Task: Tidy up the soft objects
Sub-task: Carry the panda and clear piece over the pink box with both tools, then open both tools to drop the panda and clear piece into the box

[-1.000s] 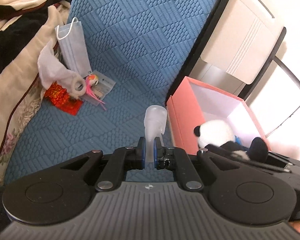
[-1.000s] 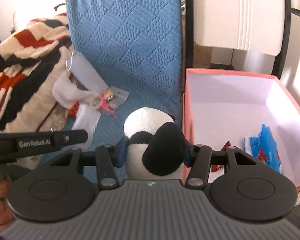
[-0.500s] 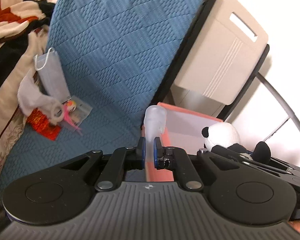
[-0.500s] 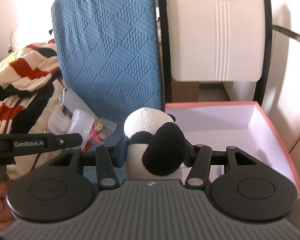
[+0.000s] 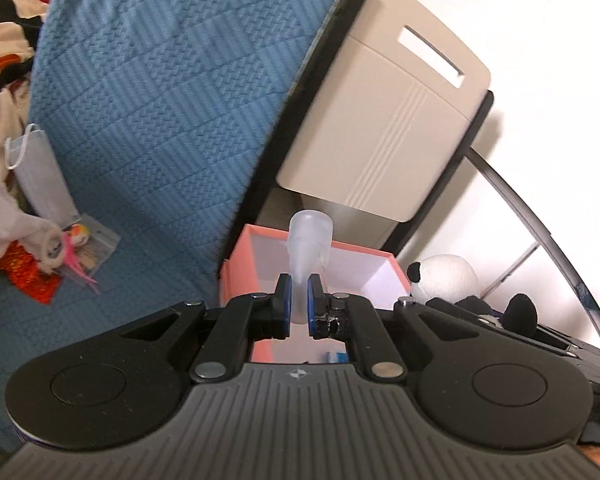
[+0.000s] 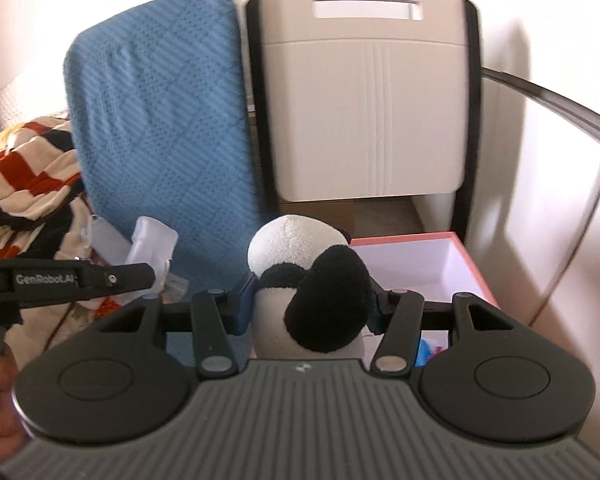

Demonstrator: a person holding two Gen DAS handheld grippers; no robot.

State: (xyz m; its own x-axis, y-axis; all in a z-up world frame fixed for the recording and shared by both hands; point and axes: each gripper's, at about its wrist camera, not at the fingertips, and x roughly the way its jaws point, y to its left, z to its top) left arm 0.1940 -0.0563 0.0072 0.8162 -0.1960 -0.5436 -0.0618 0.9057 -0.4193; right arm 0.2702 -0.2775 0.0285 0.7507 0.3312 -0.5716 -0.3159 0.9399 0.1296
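— Fingers of the left gripper (image 5: 299, 307)?
— Clenching a frosted, translucent soft piece (image 5: 309, 250), sticking up over the near rim of the pink box (image 5: 240, 258).
— Right gripper (image 6: 309, 303)?
— Squeezing a panda plush (image 6: 310, 286) between both fingers, hanging beside the box's left wall.
— Elsewhere?
— Lying at the blue bed cover's (image 5: 160, 92) left edge: face mask (image 5: 40, 176), small packets.

One plush panda (image 6: 312, 292), one clear soft pouch (image 5: 310, 244), one pink box (image 5: 244, 264), one face mask (image 5: 40, 176), one white sock (image 5: 4, 216), one red packet (image 5: 28, 284), two hand-held grippers.
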